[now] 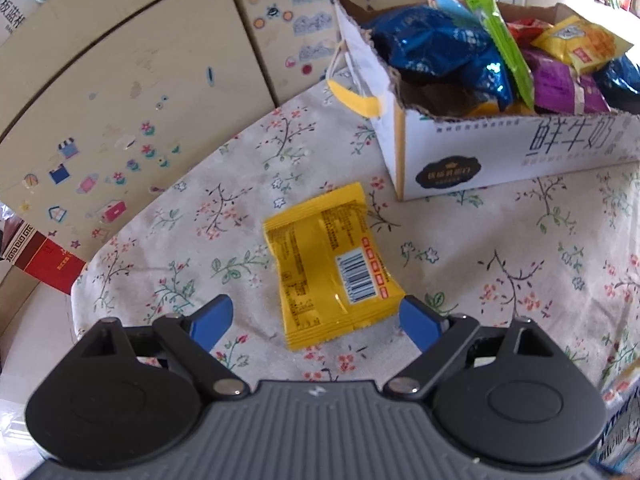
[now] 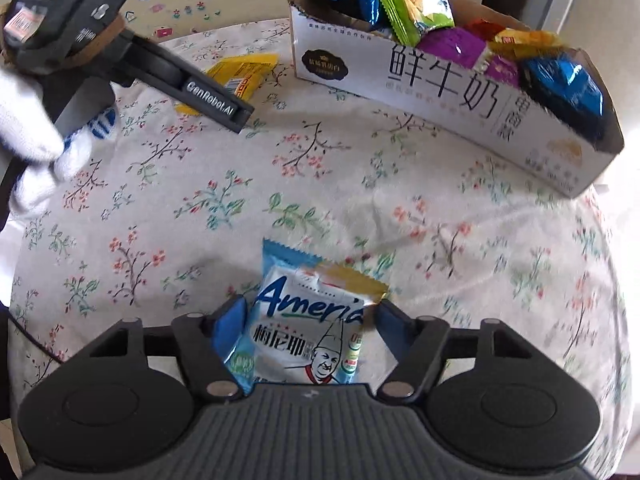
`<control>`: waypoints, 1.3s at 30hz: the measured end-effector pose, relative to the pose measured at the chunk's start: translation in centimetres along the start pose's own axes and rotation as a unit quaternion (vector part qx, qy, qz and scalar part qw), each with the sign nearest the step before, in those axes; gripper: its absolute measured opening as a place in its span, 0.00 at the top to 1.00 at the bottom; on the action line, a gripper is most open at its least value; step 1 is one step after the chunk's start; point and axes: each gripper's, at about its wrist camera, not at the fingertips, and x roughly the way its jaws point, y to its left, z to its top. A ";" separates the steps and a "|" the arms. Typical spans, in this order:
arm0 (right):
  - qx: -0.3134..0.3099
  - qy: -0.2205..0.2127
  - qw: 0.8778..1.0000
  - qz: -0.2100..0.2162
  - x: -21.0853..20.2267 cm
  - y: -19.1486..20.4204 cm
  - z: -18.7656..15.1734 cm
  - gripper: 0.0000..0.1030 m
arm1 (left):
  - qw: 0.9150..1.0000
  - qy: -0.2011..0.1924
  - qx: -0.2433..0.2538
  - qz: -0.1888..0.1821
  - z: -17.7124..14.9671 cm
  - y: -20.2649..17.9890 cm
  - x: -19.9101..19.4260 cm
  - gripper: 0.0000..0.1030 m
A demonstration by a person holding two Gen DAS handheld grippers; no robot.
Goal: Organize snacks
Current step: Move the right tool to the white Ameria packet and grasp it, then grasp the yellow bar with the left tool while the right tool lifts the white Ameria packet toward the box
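A yellow snack packet (image 1: 334,264) lies flat on the floral tablecloth (image 1: 180,240). My left gripper (image 1: 316,320) is open just above it, blue fingers either side of its near end. It also shows in the right wrist view (image 2: 240,70), partly hidden by the left gripper's body (image 2: 168,68). My right gripper (image 2: 308,320) has its fingers around a light blue and white "Ameria" packet (image 2: 304,328); whether they press it I cannot tell. A white cardboard box (image 1: 500,152) (image 2: 440,92) holds several blue, green, purple and yellow snack packets.
A beige cabinet with stickers (image 1: 140,80) stands behind the table at the left. A red box (image 1: 44,260) sits low at the far left. A gloved hand (image 2: 36,136) holds the left gripper. The table edge curves round at the left.
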 end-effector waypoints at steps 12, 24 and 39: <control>-0.047 -0.019 0.998 0.027 1.6 -2.8 4.4 0.35 | 1.000 0.001 -0.017 -0.015 0.2 0.2 0.4 0.12; -0.012 -0.013 0.995 0.099 2.4 -7.5 6.7 0.24 | 0.998 0.010 -0.035 -0.051 -0.3 1.2 0.6 0.12; -0.063 0.008 0.996 0.068 2.6 -4.0 5.7 0.15 | 0.994 0.004 -0.094 -0.050 1.2 1.8 1.6 0.12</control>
